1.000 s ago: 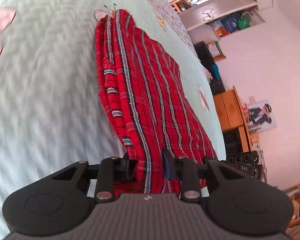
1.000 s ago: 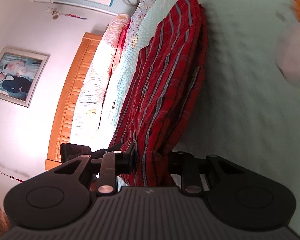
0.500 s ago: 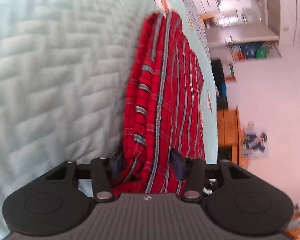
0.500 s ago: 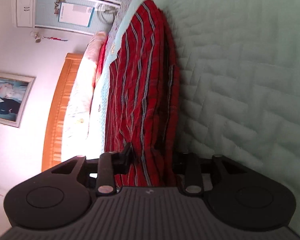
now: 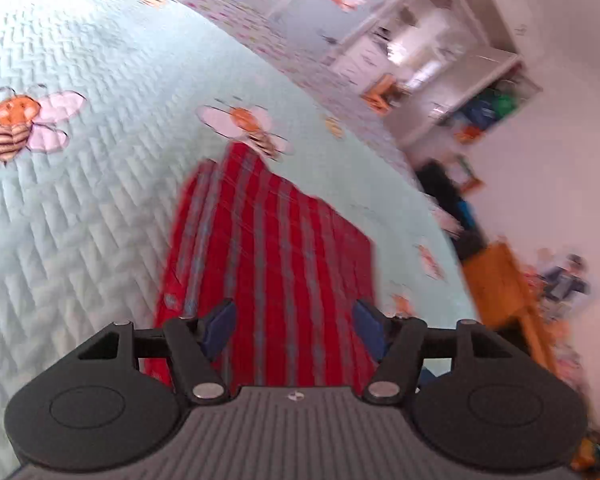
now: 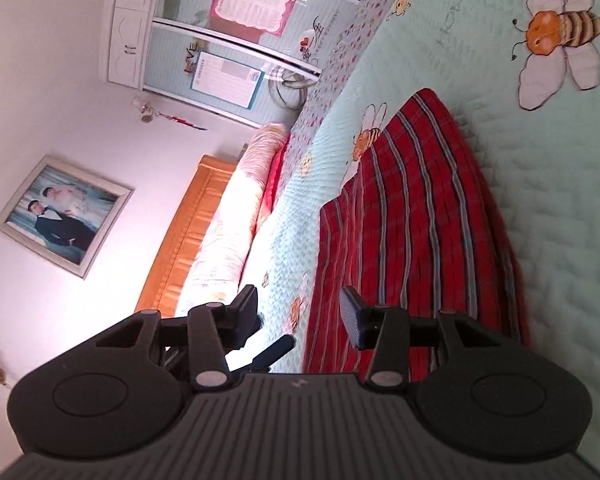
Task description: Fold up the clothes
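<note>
Cloth is lying folded on the bedspread (image 5: 80, 216): the red striped garment (image 5: 284, 264) is resting as a flat, layered rectangle, stretching from the 6 o'clock edge of the left wrist view up toward 12 o'clock, where a printed bee (image 5: 248, 126) is peeking out past its far end. Both tools have just been opening; the left gripper (image 5: 296, 330) is standing with its jaws spread and nothing pinched, the fabric merely showing between and beyond the pads. The right gripper (image 6: 300, 314) is likewise parted and empty, hovering over the garment's near edge, with the cloth (image 6: 416, 232) running off toward 1 o'clock in its view. Judging by the soft ridges and rounded fold lines, this woven piece is looking light, limp and a little grippy rather than slick, so it is probably going to sag and unfold if lifted by one layer. Taking hold at the two near corners, pinching every layer together, is seeming the safest choice.
</note>
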### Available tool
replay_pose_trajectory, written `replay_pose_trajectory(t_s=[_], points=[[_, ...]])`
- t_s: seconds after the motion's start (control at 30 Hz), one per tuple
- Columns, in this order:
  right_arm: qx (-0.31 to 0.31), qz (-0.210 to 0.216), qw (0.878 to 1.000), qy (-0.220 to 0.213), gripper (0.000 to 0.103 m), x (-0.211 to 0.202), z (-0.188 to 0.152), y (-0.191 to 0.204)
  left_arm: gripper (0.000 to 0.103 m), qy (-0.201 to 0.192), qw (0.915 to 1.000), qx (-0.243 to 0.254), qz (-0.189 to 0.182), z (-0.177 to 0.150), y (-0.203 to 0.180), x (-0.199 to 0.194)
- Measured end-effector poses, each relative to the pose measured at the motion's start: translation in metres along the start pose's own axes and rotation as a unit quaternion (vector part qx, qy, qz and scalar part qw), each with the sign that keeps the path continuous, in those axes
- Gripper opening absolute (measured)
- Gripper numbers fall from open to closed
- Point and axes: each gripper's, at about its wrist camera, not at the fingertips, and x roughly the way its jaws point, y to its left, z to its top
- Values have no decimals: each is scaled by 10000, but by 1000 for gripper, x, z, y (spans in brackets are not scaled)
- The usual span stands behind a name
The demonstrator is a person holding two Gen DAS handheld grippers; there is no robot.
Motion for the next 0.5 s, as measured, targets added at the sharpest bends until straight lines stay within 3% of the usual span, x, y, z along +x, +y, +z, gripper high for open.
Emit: replay_pose_trajectory(t_s=[0.17,0.23,0.27,0.3,0.5], points=[[5,-119,9998,-129,47,23,15,-17,66,-298,9988,-32,394,9,22,10],[-120,-185,9996,-200,47,33,28,-19,50,-198,9975,182,653,9,19,19],[-166,-172,9995,-209,47,34,32,-21,23,-108,9967,223,778,8,22,23],[-213,-160,9994,-215,47,37,37,-22,13,-21,9956,244,900,6,26,26],[-568,131,9982,124,47,89,56,-11,9,-203,9931,209,1139,-11,42,10]])
